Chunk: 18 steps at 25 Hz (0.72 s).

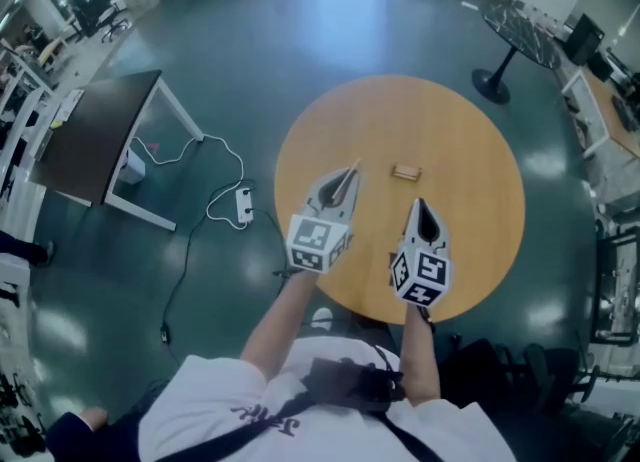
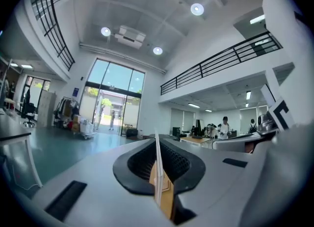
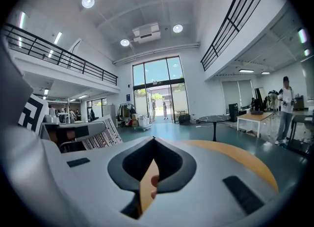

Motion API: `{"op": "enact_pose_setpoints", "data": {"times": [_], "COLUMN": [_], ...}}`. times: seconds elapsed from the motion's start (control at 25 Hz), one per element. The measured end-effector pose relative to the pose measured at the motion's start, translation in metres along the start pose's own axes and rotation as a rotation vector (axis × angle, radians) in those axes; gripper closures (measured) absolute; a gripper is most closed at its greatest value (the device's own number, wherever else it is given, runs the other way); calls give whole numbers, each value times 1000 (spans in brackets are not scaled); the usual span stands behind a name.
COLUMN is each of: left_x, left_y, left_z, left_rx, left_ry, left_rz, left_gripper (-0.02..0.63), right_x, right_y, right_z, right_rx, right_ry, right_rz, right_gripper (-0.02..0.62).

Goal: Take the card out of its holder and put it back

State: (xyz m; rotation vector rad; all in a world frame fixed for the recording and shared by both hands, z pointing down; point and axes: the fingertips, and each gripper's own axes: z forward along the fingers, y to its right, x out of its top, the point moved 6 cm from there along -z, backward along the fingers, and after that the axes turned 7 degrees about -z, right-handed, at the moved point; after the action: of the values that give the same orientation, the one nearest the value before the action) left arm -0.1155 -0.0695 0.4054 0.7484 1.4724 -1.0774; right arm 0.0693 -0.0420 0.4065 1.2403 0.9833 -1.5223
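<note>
On the round wooden table lies a small tan card holder, a little beyond both grippers. My left gripper is held level just left of the holder, shut on a thin white card that stands edge-on between its pads and pokes out past the tips. In the left gripper view the holder is out of sight. The right gripper hovers over the near part of the table, short of the holder; its jaws meet at the tips with nothing held.
A dark desk stands on the floor to the left, with a white power strip and cable beside the table. A dark round table is at the far right. People stand far off in the hall.
</note>
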Motion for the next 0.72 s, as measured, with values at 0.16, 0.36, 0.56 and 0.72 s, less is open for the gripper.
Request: {"op": "enact_pose_setpoints", "data": {"times": [0.16,0.36,0.56,0.72], "left_x": [-2,-8,-10,-15], "left_y": [-1,4,5,-1], "left_z": [-13,-15,-1,15], "left_rx": [53,22,-17,-42], "left_ry": [2,-20,-30,-55], "left_rz": [14,38,38,52], "left_gripper": [583,583,583,583], "right_x": [0,1,-2,-9], "right_y": [-12,-17,-13,-3], "right_z": [-4,-6,-5,-2], "right_rx": [3,-2,-17,-40], "right_ry": [7,20,11,-9], "right_rz": [-8,-10,-7,2], "right_gripper": [574,575,575,575]}}
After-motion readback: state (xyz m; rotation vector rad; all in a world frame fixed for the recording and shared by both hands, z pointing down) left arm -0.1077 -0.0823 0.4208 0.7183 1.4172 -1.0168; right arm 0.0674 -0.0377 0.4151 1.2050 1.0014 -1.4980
